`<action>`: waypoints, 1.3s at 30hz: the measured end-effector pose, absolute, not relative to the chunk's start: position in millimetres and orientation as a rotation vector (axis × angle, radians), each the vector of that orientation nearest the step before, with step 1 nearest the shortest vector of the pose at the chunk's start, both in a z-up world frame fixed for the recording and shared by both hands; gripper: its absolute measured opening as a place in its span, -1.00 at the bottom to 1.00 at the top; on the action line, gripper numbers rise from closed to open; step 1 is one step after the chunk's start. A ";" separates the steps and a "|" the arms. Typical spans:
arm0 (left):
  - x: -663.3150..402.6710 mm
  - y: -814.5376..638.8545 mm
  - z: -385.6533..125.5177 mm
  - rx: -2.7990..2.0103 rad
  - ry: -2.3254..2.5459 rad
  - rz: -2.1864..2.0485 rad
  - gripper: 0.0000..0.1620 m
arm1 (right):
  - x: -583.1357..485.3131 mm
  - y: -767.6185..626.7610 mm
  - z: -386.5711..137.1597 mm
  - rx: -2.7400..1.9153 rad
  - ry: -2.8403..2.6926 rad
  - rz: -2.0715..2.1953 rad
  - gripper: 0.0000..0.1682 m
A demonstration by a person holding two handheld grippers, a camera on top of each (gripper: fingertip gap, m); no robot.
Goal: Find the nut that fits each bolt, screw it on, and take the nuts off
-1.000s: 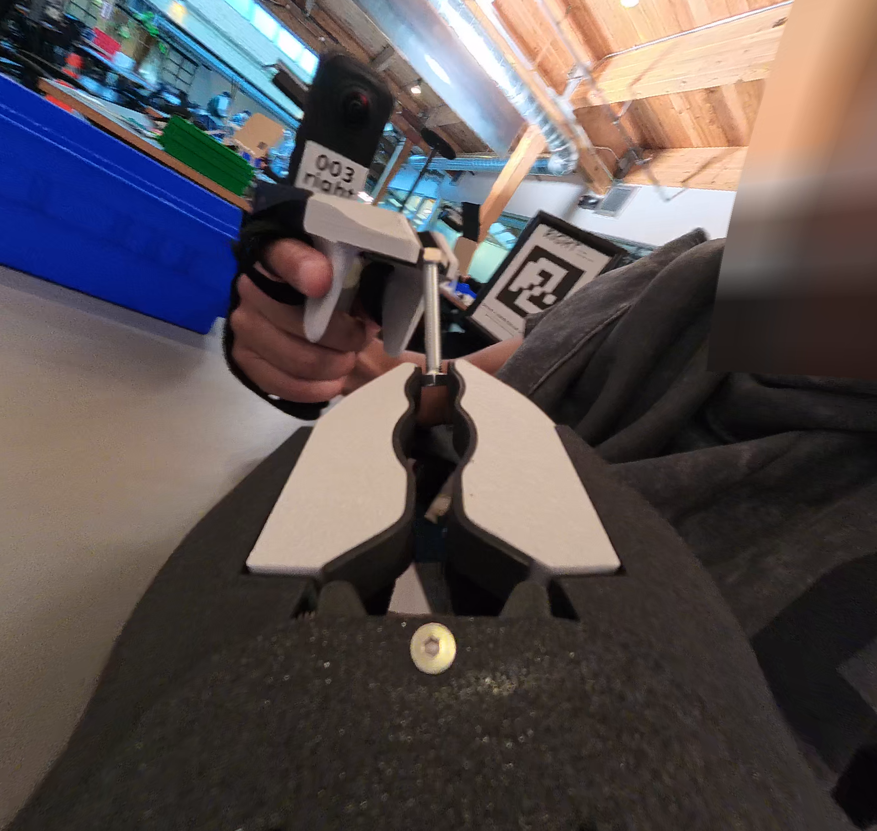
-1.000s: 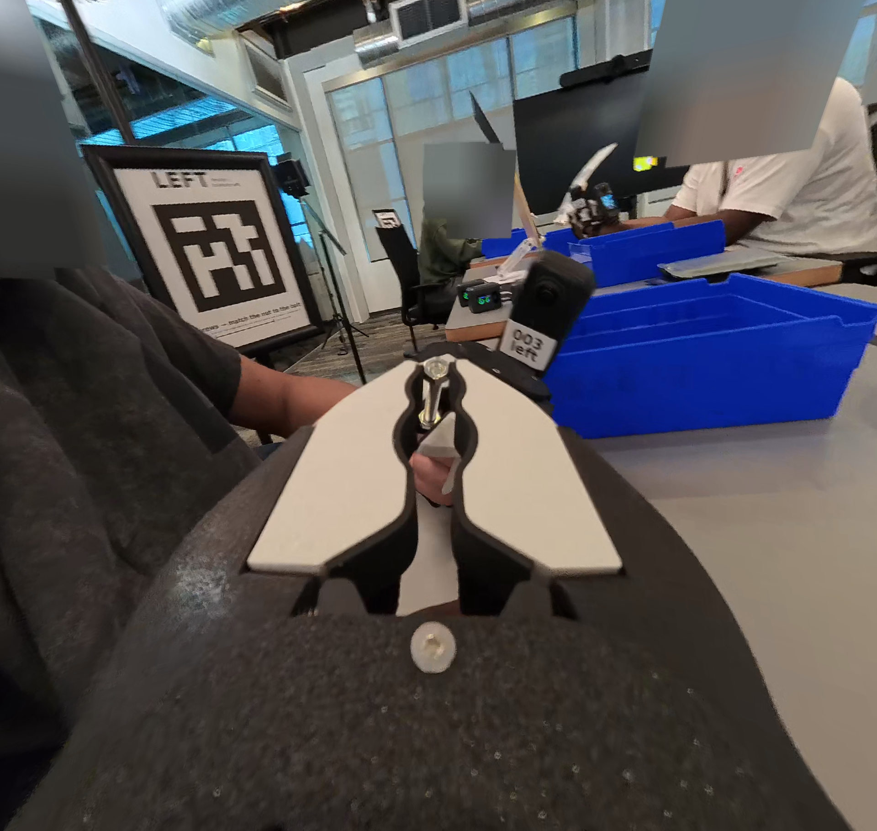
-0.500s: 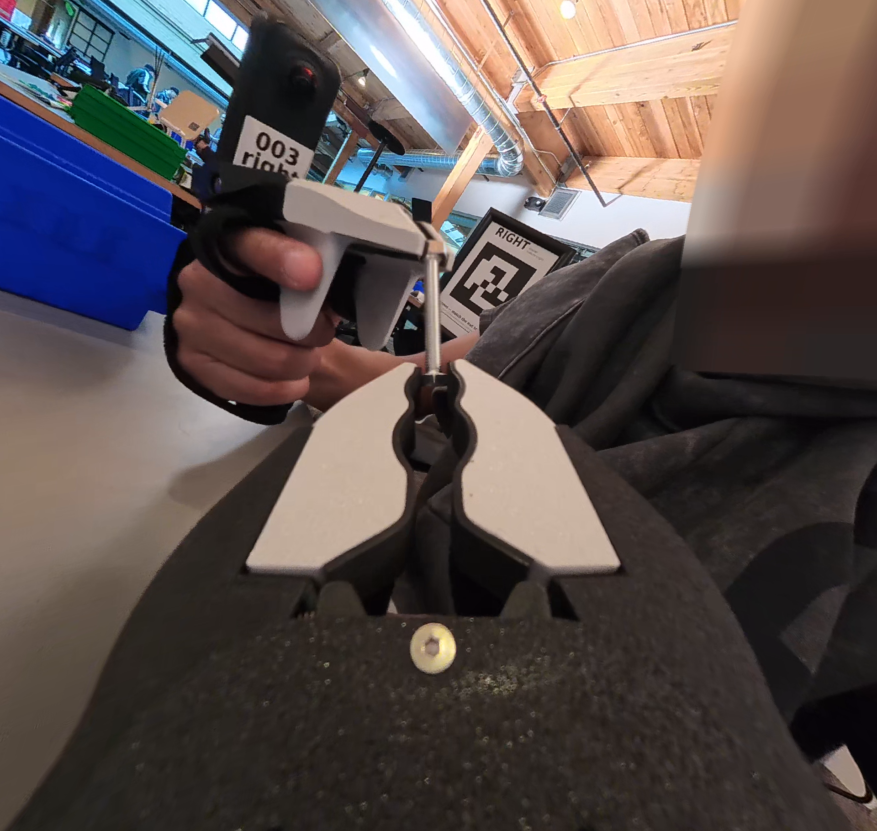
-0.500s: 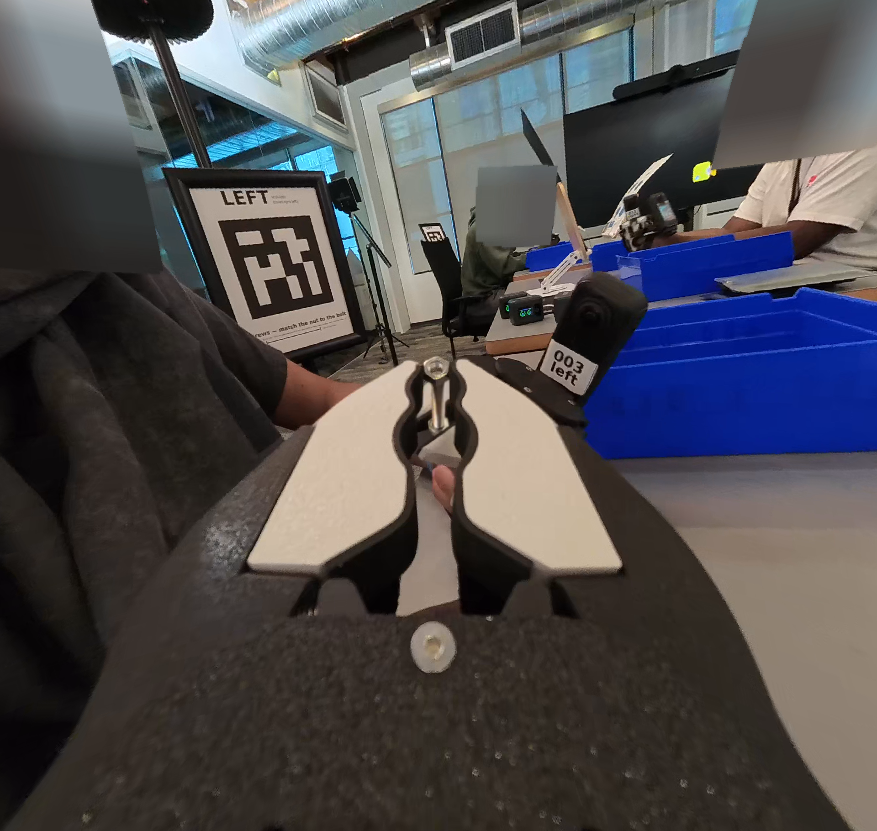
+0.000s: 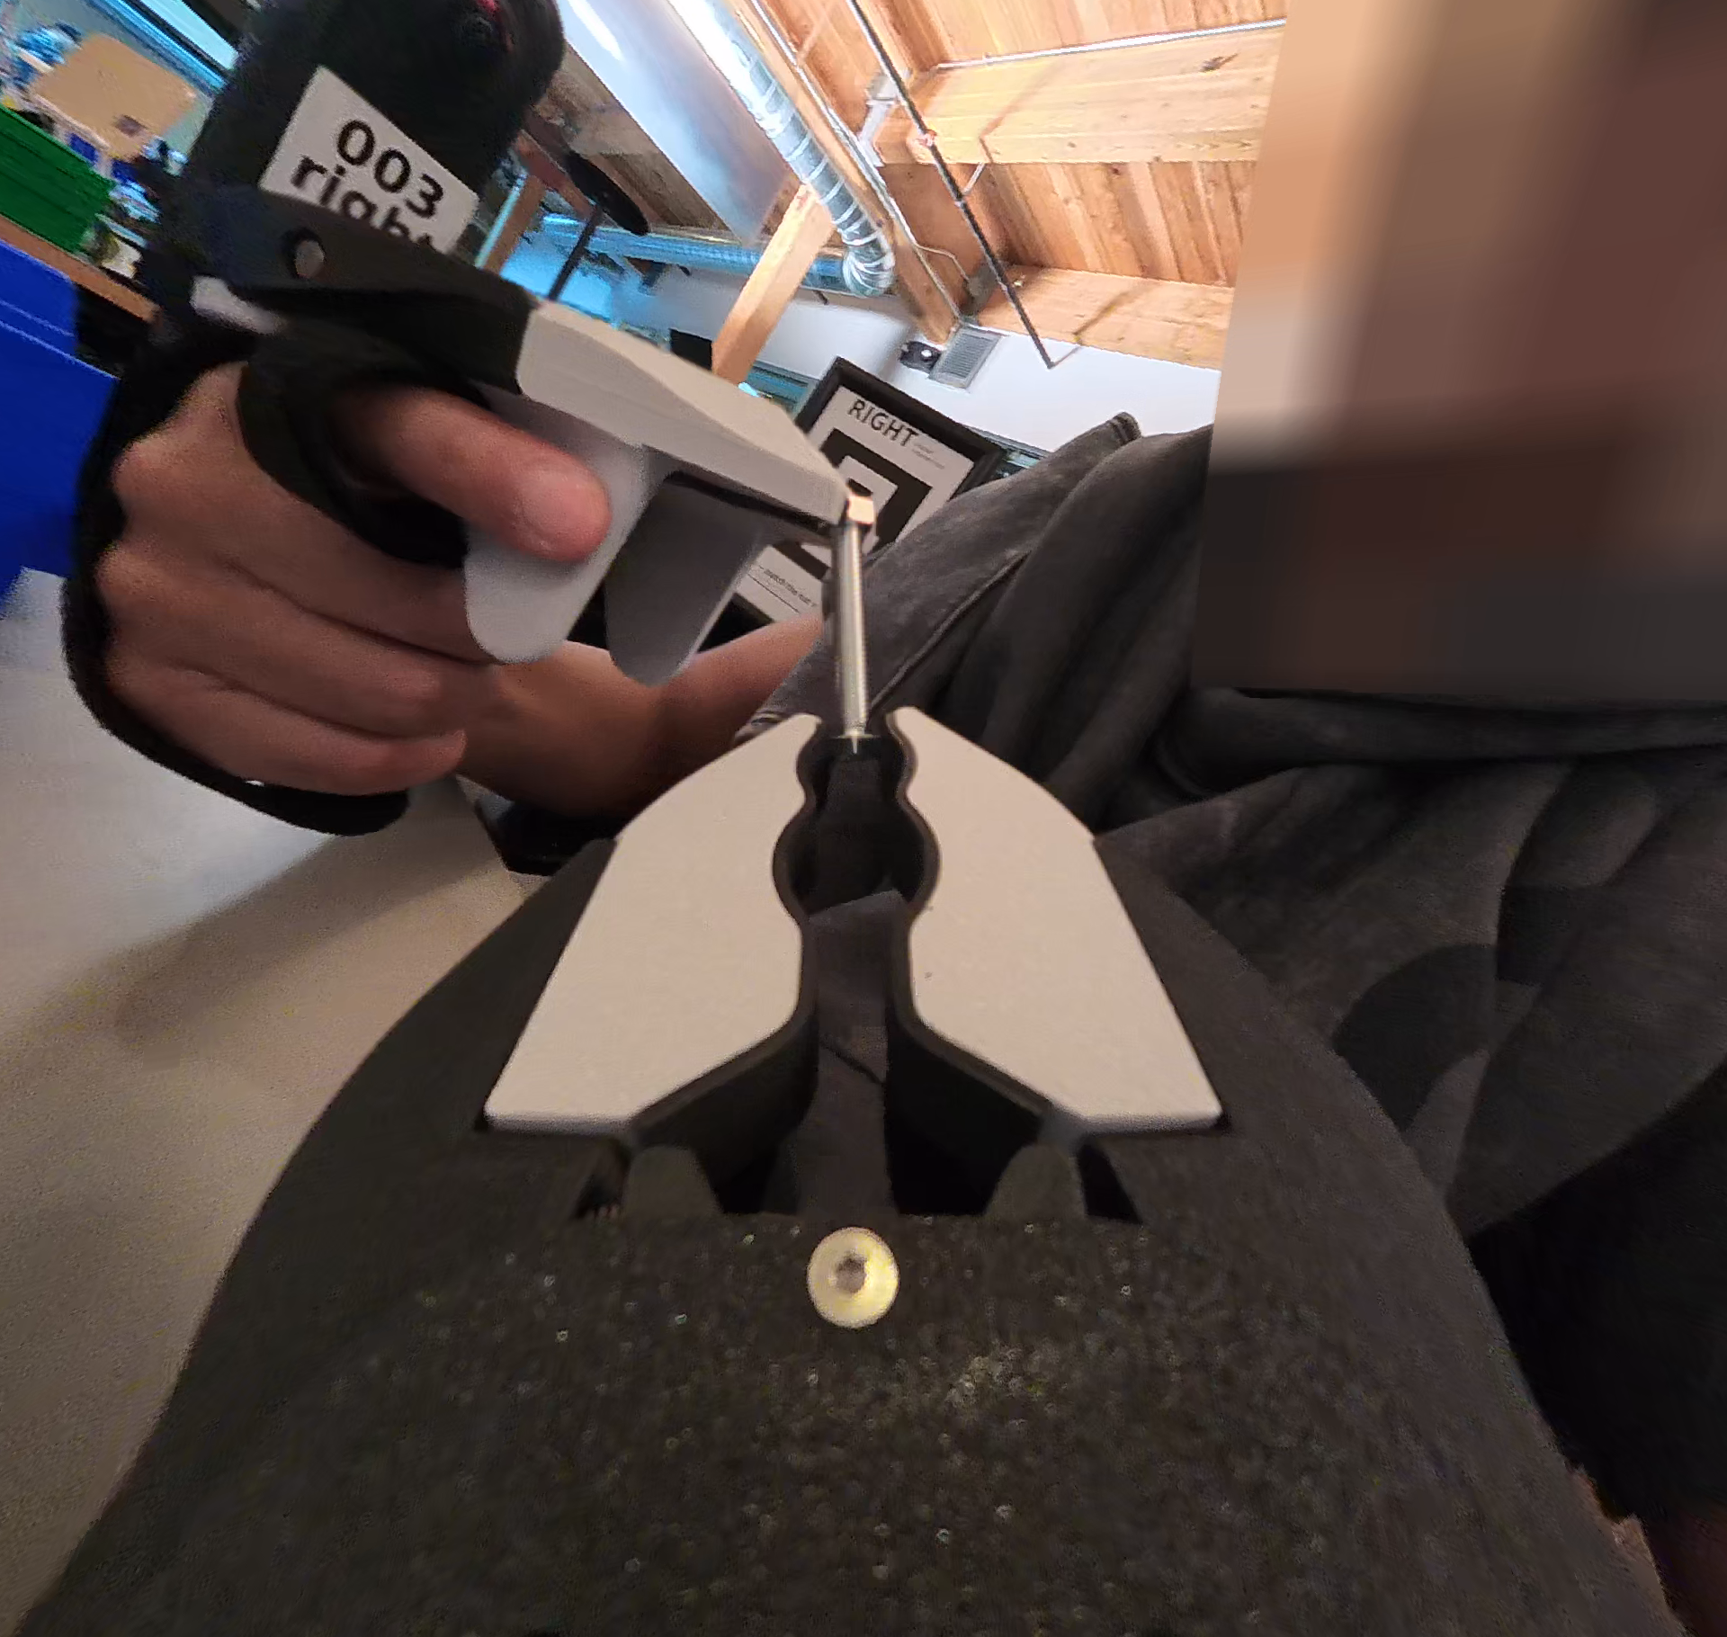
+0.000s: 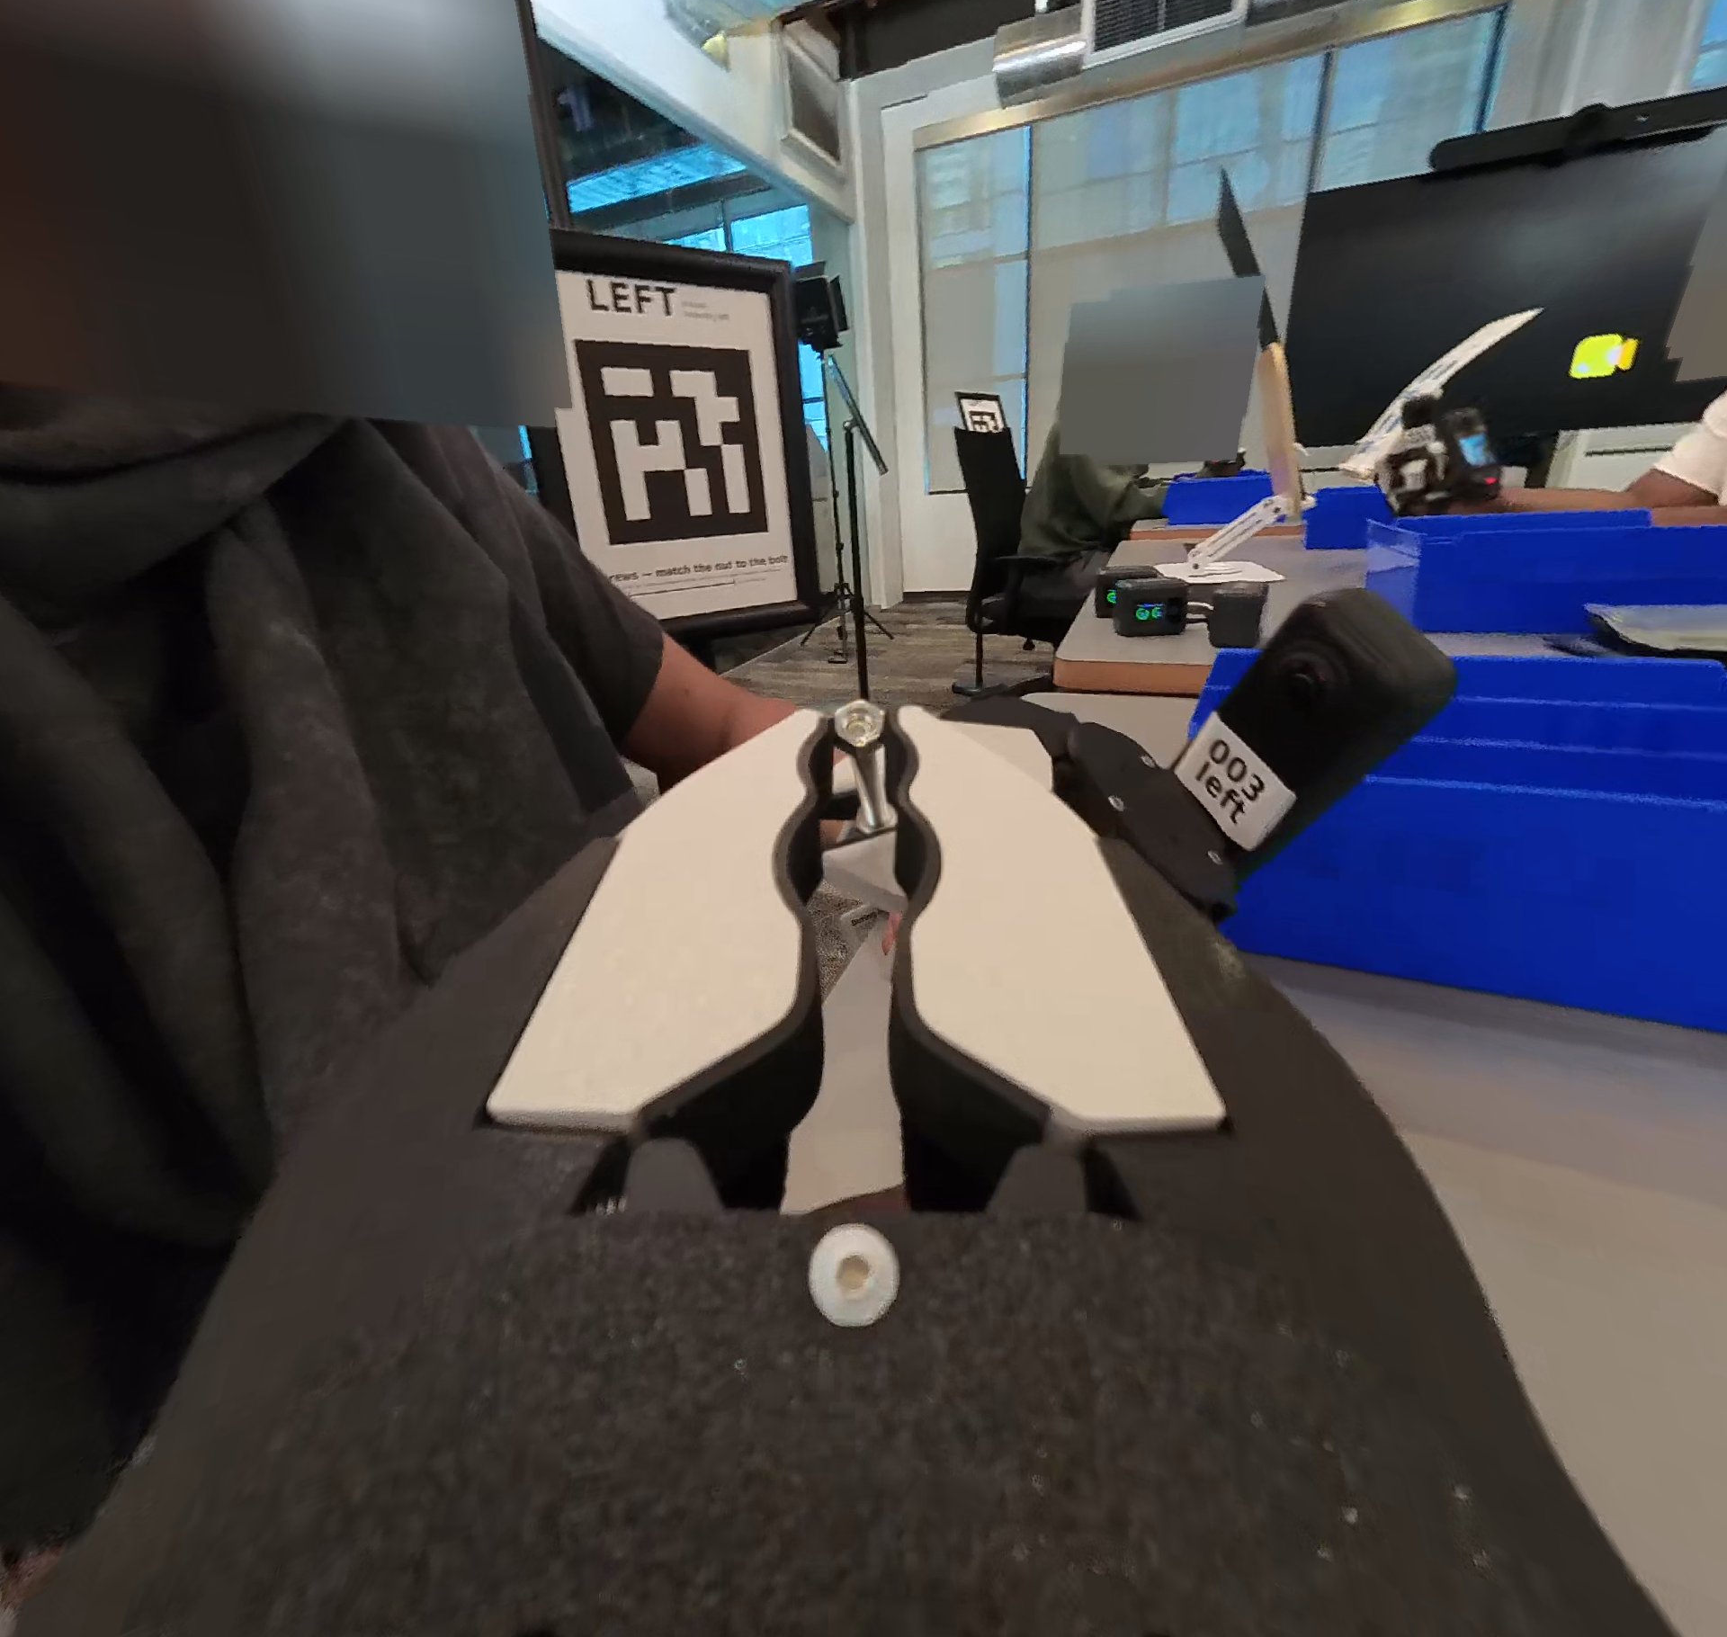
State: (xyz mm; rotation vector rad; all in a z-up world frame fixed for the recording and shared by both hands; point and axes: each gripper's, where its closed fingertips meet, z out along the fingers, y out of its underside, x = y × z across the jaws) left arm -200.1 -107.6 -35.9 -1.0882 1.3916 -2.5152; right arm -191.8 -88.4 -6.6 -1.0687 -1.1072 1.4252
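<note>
- Holding a long silver bolt (image 6: 865, 774) by its head, my right gripper (image 6: 855, 732) pinches it between the very tips of its two fingers, in the centre of the right wrist view.
- In the left wrist view the same right gripper (image 5: 846, 513) shows in the upper left of the frame, with the hand (image 5: 308, 602) of the person around its black handle.
- From its tips the bolt (image 5: 850, 630) hangs down, a little tilted, and its threaded end comes to the tips of my left gripper (image 5: 855, 737) at the middle of the frame.
- My left gripper has its fingers close together, with only a narrow gap at the tips; the bolt end sits at this gap.
- I cannot tell if a nut is there between the tips, because this place is dark and very small, so I cannot say if the left fingers pinch something.
- In the right wrist view the body of the left gripper, black and with a white label, lies to the right of centre, and its grey fingers (image 6: 864, 882) show under the bolt through the gap of mine.
- A blue bin (image 6: 1514, 845) stands at the right of that frame on the grey table (image 6: 1542, 1218).
- A framed sign (image 6: 677, 443) with a black and white marker stands in the upper left, behind the dark sleeve (image 6: 280, 751) of the person.
</note>
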 end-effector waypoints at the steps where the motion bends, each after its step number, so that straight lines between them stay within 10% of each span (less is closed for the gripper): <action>1: -201.3 -110.1 -35.1 -1.075 1.403 -2.530 -0.88 | -192.8 -91.1 -5.9 -1.052 -1.126 1.429 -0.88; 39: -168.5 8.2 -88.2 -1.496 1.198 -0.829 -0.88 | -159.0 17.0 -57.4 -1.686 -0.139 1.423 -0.88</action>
